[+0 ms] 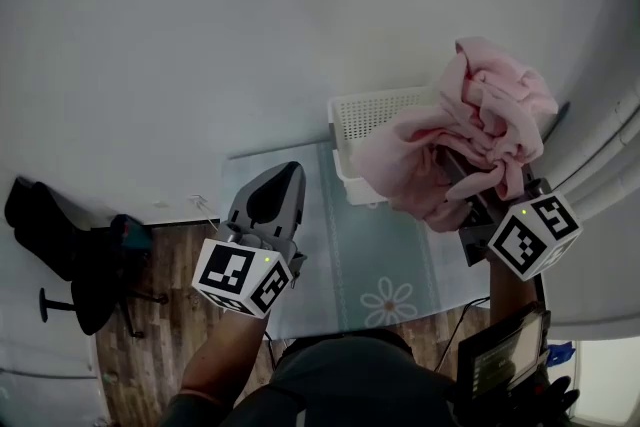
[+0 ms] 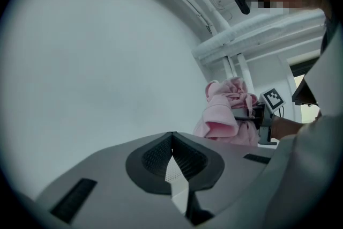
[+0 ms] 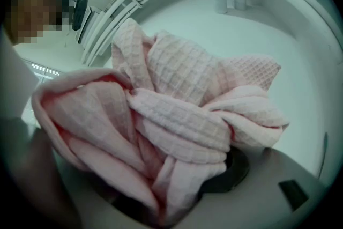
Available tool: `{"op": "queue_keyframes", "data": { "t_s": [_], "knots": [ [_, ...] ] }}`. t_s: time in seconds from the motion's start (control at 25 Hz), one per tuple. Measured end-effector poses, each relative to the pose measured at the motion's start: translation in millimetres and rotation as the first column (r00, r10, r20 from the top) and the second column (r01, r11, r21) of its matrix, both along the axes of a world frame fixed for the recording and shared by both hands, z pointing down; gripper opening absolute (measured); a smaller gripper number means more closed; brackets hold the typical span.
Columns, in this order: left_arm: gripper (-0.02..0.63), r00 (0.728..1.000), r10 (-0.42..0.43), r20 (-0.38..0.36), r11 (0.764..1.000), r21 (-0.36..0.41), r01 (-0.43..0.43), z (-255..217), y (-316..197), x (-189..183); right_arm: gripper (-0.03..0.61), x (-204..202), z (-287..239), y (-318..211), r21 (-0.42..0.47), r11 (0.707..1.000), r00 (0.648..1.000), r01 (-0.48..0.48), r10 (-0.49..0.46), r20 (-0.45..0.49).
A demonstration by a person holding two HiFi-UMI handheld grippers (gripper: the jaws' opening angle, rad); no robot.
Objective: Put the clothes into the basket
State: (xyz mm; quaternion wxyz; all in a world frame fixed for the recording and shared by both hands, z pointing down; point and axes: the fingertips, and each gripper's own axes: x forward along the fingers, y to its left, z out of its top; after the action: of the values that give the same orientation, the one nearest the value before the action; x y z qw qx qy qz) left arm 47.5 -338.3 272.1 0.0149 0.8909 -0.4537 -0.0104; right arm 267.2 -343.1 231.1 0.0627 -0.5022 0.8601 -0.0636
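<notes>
1. While the head view takes in both grippers at once, each gripper view mostly shows its own jaws.
2. Head view: left gripper [image 1: 268, 200] is held over the table [image 1: 300, 215] w/ jaws pressed together, nothing in them; its marker cube [image 1: 243, 277] faces the camera.
3. Same view: right gripper [image 1: 478, 187] is clamped on a bunched pink cloth [image 1: 470, 130], held up off the table. The cloth overlaps the right part of the white basket [image 1: 375, 120]; can't tell if the hanging folds touch the rim.
4. Only the head view shows the basket. It stands at the table's far edge by the wall, well apart from the left gripper.
5. Head view also gives a flower print [image 1: 388, 300] on the tabletop, a dark office chair [image 1: 70, 265] on the wood floor [image 1: 140, 345] at left, and a screen [image 1: 505, 355] at bottom right.
6. Left gripper view: left gripper [image 2: 171, 139] has its tips meeting and is empty. Beyond them, at right, the pink cloth [image 2: 228, 110] hangs from the right gripper [image 2: 258, 115] against a white wall w/ pipes [image 2: 252, 35].
7. Right gripper view: pink cloth [image 3: 177, 115] fills the frame and its waffle weave is clear, unlike in the other views. Folds are pinched in the right gripper [image 3: 230, 169], whose jaws are mostly covered by fabric.
</notes>
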Motion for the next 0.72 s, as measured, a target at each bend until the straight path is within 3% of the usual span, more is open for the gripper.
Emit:
{"op": "queue_keyframes", "data": {
  "t_s": [0.24,0.72],
  "knots": [
    [0.009,1.0,-0.026,0.01,1.0,-0.014,0.026,7,-40,-25,0.331,-13,8,-54,-0.054,0.999,1.0,-0.002,0.002,-0.002],
    [0.009,0.998,0.034,0.051,0.995,-0.098,-0.029,59,-105,-30,0.331,-53,76,-158,-0.238,0.97,0.99,0.056,-0.085,-0.115]
  ]
}}
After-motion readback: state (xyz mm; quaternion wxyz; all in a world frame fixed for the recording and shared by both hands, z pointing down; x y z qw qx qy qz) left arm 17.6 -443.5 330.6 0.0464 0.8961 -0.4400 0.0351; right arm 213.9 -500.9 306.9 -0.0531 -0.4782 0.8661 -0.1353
